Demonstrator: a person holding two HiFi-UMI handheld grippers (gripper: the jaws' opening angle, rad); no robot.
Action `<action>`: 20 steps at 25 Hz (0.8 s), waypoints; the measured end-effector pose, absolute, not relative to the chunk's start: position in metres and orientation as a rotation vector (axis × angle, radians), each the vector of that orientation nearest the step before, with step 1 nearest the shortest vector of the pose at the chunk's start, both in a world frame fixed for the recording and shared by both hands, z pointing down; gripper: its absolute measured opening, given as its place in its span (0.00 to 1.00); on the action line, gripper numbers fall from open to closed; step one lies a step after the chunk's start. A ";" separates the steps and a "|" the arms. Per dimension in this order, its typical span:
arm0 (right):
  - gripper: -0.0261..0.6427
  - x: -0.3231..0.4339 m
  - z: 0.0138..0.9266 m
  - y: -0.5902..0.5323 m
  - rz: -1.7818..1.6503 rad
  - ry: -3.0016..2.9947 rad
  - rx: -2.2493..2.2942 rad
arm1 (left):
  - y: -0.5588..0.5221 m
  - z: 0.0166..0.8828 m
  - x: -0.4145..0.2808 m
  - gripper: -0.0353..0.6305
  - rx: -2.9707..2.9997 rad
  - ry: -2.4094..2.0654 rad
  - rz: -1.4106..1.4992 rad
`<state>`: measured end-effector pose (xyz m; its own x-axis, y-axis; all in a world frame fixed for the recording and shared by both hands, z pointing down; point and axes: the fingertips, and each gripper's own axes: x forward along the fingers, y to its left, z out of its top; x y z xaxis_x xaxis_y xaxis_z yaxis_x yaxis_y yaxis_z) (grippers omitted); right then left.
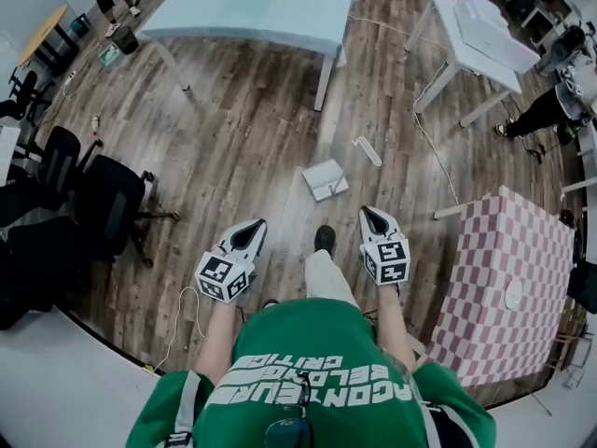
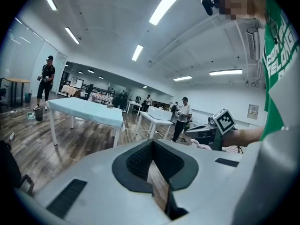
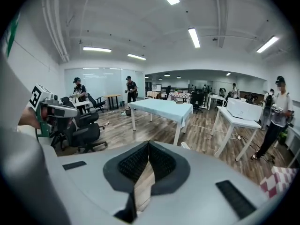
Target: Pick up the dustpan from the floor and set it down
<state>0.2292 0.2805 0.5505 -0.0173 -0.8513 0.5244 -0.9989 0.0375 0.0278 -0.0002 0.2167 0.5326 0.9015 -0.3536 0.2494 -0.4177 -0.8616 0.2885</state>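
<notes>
Left tongs (image 2: 152, 143), right tongs (image 3: 148, 143): your gripper views show ribbed black pads (image 3: 135, 163) closed tip to tip, nothing between.
Dustpan (image 1: 325, 179): head view only. Pale, flat, squarish. It lies on the plank wood floor (image 1: 233, 157) just ahead of your shoe (image 1: 324, 239). Long axis and heading unclear.

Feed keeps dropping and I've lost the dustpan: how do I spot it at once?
Start at the big pale-blue table at the top of the head view and come down the wood floor toward the person. The dustpan lies just ahead of the person's dark shoe. It is the broad, squarish white piece, unlike the slim white stick nearby.
</notes>
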 end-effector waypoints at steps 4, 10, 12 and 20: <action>0.05 0.281 0.547 0.235 0.519 -1.961 1.844 | 0.173 0.525 0.053 0.04 2.733 -0.588 0.328; 0.05 0.362 0.565 0.187 0.554 -1.967 1.786 | 0.121 0.507 0.150 0.04 2.747 -0.566 0.304; 0.05 0.373 0.573 0.177 0.574 -1.976 1.761 | 0.111 0.508 0.171 0.04 2.743 -0.566 0.320; 0.05 0.401 0.593 0.130 0.610 -2.012 1.672 | 0.072 0.512 0.207 0.04 2.728 -0.621 0.345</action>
<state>0.4006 0.1301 0.5933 -0.1628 -0.7853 0.5973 -0.9848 0.1668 -0.0491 0.2074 0.0716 0.5120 0.8764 -0.3765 0.3003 -0.4539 -0.8540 0.2542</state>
